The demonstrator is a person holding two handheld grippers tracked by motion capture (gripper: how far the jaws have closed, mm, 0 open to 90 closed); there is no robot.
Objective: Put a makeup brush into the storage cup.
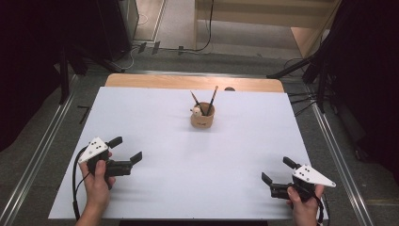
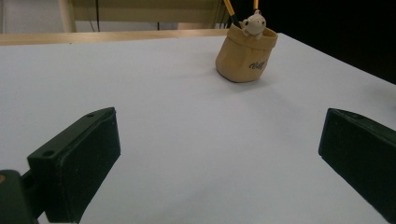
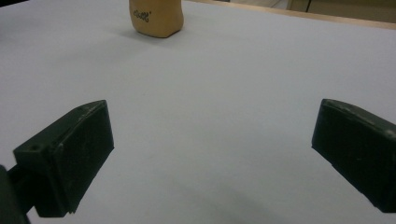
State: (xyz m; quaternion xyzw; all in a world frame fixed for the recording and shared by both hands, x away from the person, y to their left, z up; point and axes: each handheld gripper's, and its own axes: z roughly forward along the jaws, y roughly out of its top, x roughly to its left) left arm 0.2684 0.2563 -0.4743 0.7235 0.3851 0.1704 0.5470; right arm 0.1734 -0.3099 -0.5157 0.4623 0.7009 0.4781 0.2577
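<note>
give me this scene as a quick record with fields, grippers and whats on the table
surface: white table top, wooden edge at the far side
holder: small tan fabric pencil pot, upright, far centre
contents: two pencils and a small pale animal figure
left gripper: open, holds nothing, near left, apart from the pot
right gripper: open, holds nothing, near right

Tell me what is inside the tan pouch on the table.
Inside the tan pouch stand two pencils and a small white animal figure peeking over its rim. Their lower parts and the pouch's bottom are hidden by its wall.
</note>
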